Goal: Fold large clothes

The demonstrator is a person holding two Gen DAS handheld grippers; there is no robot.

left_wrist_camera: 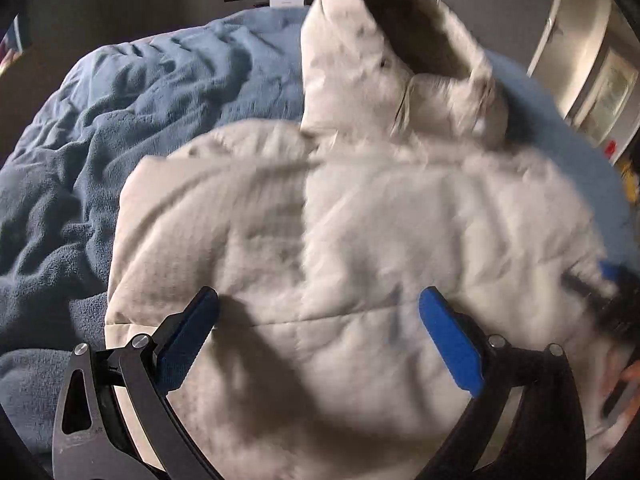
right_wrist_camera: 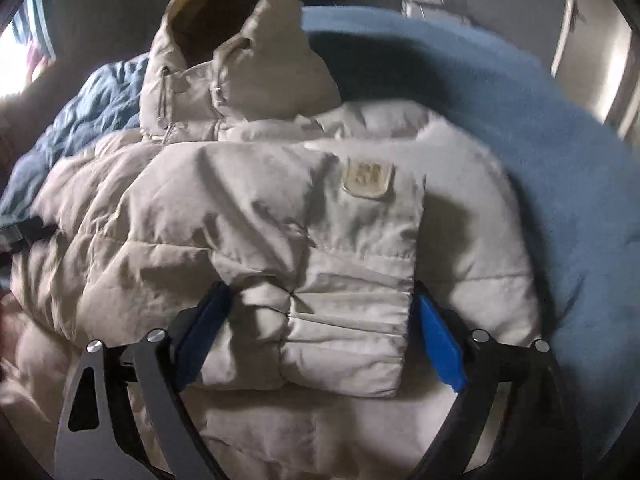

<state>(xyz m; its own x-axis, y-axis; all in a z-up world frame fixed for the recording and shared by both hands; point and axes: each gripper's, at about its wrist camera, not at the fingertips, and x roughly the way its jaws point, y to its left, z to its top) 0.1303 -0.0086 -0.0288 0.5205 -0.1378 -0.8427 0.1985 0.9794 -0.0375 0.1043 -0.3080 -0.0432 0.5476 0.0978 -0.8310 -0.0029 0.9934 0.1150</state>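
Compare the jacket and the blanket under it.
The jacket is cream and puffy with quilted seams; the blanket is blue and fleecy. The jacket carries a hood and a patch; the blanket is plain. The jacket lies on top, the blanket spreads beneath. Both are rumpled.

bed: rumpled blue blanket (left_wrist_camera: 120, 128) | wall (left_wrist_camera: 120, 4): grey | window (right_wrist_camera: 24, 40): bright, left

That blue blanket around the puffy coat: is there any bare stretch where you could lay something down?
Yes. In the right wrist view, the smooth blue blanket lies bare to the right of the white jacket, out to the bed's edge. In the left wrist view, a rumpled stretch lies open left of the jacket. The middle is crowded: the jacket and its hood fill it.
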